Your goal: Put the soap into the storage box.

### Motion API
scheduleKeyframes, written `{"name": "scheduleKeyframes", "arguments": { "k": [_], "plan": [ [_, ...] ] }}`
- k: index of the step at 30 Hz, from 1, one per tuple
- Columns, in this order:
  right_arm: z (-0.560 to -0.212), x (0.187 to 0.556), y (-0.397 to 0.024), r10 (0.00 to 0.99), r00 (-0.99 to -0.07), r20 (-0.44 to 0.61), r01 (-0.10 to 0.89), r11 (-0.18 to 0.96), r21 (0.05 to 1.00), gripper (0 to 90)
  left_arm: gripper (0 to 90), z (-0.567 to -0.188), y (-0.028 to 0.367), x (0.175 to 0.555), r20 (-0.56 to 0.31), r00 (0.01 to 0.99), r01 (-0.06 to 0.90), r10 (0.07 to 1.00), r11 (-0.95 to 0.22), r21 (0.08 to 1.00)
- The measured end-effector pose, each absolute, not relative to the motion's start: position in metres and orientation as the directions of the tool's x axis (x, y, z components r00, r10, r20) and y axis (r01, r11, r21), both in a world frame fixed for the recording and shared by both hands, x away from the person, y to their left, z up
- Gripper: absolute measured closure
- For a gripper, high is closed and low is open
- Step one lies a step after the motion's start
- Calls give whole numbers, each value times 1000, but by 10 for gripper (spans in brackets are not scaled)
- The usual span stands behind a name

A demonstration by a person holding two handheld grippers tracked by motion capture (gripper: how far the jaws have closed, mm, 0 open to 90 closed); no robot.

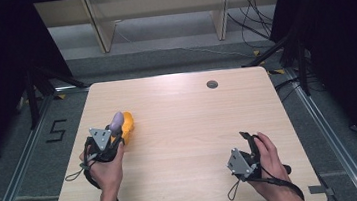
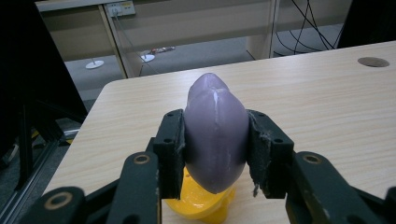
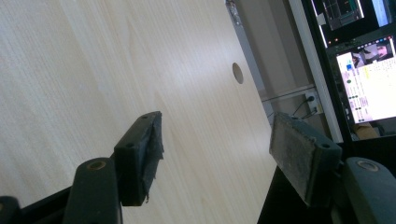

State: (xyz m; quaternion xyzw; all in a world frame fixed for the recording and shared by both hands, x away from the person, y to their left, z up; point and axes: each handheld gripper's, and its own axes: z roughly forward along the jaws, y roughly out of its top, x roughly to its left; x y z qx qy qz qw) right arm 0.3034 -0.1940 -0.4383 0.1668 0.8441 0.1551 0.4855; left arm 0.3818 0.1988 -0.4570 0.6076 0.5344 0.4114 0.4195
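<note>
Purple and smooth, an egg-shaped piece (image 1: 117, 120) sits pinched in the left gripper (image 1: 115, 132) at the left side of the wooden table (image 1: 184, 130), seen from the high view, just over a yellow piece (image 1: 127, 126); the right gripper (image 1: 247, 141) rests well apart near the front right. Left gripper view: both pads (image 2: 171, 149) press the purple piece's (image 2: 215, 135) flanks above the yellow piece (image 2: 198, 200). Right gripper view: pads (image 3: 142, 149) gape wide over bare tabletop (image 3: 93, 70).

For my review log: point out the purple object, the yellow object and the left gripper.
purple object (image 2: 215, 135), left gripper view, middle of its front face.
yellow object (image 2: 198, 200), left gripper view, its top below the purple object.
left gripper (image 1: 115, 137), high view, between its fingertips.
</note>
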Motion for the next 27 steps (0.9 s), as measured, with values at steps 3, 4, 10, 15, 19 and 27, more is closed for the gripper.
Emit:
{"name": "scheduleKeyframes", "arguments": {
  "k": [3,4,10,15,19,27],
  "plan": [
    [-437,304,-195,394,-475,-787,98,912,398,354,591,-458,200,384,54,87,308,995,-78,948],
    [-437,305,-195,400,-474,-784,102,910,402,354,591,-459,200,384,59,88,309,994,-84,947],
    [-436,305,-195,385,-478,-789,90,916,392,354,591,-462,202,389,61,79,319,995,-84,944],
    [-437,305,-195,395,-477,-785,98,912,399,354,591,-466,204,392,59,74,324,996,-80,943],
    [-437,305,-195,392,-475,-788,96,913,397,354,591,-468,204,395,67,81,332,994,-90,939],
    [-437,305,-195,392,-476,-787,96,913,397,354,591,-472,205,402,69,84,346,994,-94,933]
  ]
}}
